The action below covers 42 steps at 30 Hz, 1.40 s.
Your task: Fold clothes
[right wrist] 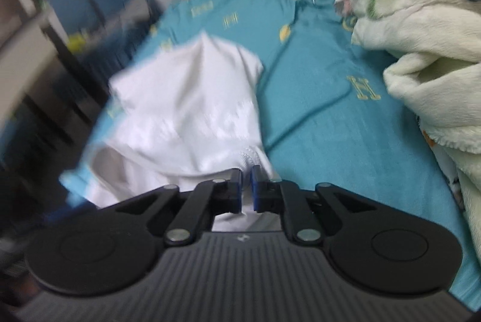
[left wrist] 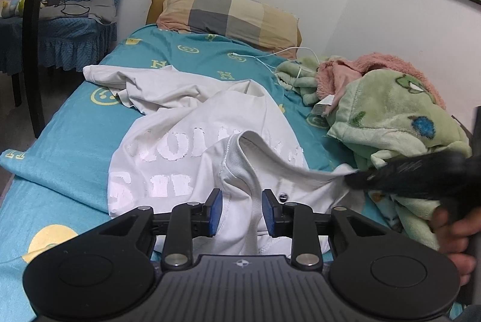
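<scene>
A white T-shirt [left wrist: 186,123] with white printed letters lies crumpled on the teal bed sheet [left wrist: 60,141]. My left gripper [left wrist: 242,209] is open, its blue pads either side of the shirt's ribbed collar [left wrist: 240,159] without clamping it. My right gripper [right wrist: 246,186] is shut on a corner of the white T-shirt [right wrist: 192,99] and lifts it off the sheet; that view is blurred by motion. In the left wrist view the right gripper [left wrist: 354,176] shows as a dark blur at the right, pulling the shirt's edge taut.
A fleecy green blanket [left wrist: 399,123] with a pink one [left wrist: 360,66] is heaped at the bed's right side against the wall. A checked pillow [left wrist: 228,12] lies at the head, with a white cable [left wrist: 279,54]. A blue-covered chair [left wrist: 69,21] stands left of the bed.
</scene>
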Motion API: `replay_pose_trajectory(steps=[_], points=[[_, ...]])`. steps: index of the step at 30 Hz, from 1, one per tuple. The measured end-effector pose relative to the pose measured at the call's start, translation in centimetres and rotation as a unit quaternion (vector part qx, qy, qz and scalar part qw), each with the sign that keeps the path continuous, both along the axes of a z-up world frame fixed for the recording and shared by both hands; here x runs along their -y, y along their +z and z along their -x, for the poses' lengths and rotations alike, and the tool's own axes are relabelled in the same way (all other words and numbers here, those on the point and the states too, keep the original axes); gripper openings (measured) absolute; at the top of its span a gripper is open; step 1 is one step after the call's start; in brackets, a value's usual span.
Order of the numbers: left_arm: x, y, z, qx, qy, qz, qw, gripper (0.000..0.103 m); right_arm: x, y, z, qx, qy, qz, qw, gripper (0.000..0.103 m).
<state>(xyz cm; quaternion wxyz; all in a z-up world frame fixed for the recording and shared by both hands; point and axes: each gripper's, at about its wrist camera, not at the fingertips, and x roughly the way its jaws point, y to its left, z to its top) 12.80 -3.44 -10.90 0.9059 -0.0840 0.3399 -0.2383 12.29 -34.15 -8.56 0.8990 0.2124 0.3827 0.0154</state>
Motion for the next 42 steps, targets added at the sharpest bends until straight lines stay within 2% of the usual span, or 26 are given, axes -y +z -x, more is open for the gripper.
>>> replay_pose_trajectory(steps=[4, 9, 13, 16, 19, 21, 23, 25, 28, 32, 38, 39, 40, 41, 42], points=[[0.3, 0.0, 0.1, 0.010, -0.006, 0.009, 0.9999, 0.039, 1.3, 2.0, 2.1, 0.015, -0.009, -0.061, 0.998, 0.008], [1.8, -0.8, 0.1, 0.023, -0.015, -0.014, 0.9995, 0.039, 2.3, 3.5, 4.1, 0.013, -0.005, -0.078, 0.997, 0.007], [2.7, -2.1, -0.7, 0.021, -0.008, -0.039, 0.9990, 0.038, 3.4, 3.2, 4.4, 0.003, -0.014, -0.097, 0.995, 0.007], [2.2, -2.9, -1.3, 0.010, -0.001, -0.036, 0.9993, 0.037, 3.1, 2.3, 4.0, -0.017, -0.002, -0.108, 0.994, 0.008], [1.9, -2.9, -1.5, 0.008, 0.003, -0.032, 0.9994, 0.032, 1.2, 1.6, 3.6, -0.038, 0.027, -0.088, 0.995, 0.010], [1.8, -2.9, -1.5, 0.009, 0.003, -0.034, 0.9994, 0.020, 0.4, 1.0, 3.2, -0.051, 0.032, -0.064, 0.996, 0.012], [1.8, -2.8, -1.4, 0.009, 0.002, -0.034, 0.9994, 0.005, -0.4, 0.4, 2.7, -0.064, 0.037, -0.040, 0.996, 0.017], [1.3, -2.1, -1.2, 0.014, 0.008, -0.023, 0.9996, 0.000, -1.1, -0.2, 2.2, -0.079, 0.039, -0.015, 0.996, 0.030], [0.2, -0.9, -1.0, 0.016, 0.021, 0.007, 0.9996, 0.000, -1.2, -1.6, 1.0, -0.102, 0.024, 0.018, 0.994, 0.028], [-1.6, 0.8, -0.3, 0.014, 0.030, 0.048, 0.9983, 0.000, -1.8, -2.3, -0.2, -0.095, 0.023, 0.050, 0.994, 0.029], [-1.2, 1.0, 0.1, 0.013, 0.015, 0.036, 0.9992, 0.001, -4.0, -3.6, -1.5, -0.084, 0.041, 0.134, 0.987, 0.026], [-0.9, 0.9, 0.3, 0.015, 0.009, 0.031, 0.9994, 0.001, -4.0, -3.6, -1.5, -0.081, 0.039, 0.138, 0.986, 0.024], [-0.6, 0.8, 0.4, 0.017, 0.003, 0.026, 0.9995, 0.001, -3.6, -3.4, -1.4, -0.078, 0.032, 0.130, 0.988, 0.010], [-0.3, 0.7, 0.6, 0.017, -0.004, 0.023, 0.9996, 0.003, -3.2, -3.2, -1.3, -0.076, 0.023, 0.120, 0.990, 0.005], [0.0, 0.6, 0.7, 0.017, -0.010, 0.020, 0.9996, 0.003, -2.6, -2.9, -1.1, -0.073, 0.013, 0.105, 0.992, 0.004]])
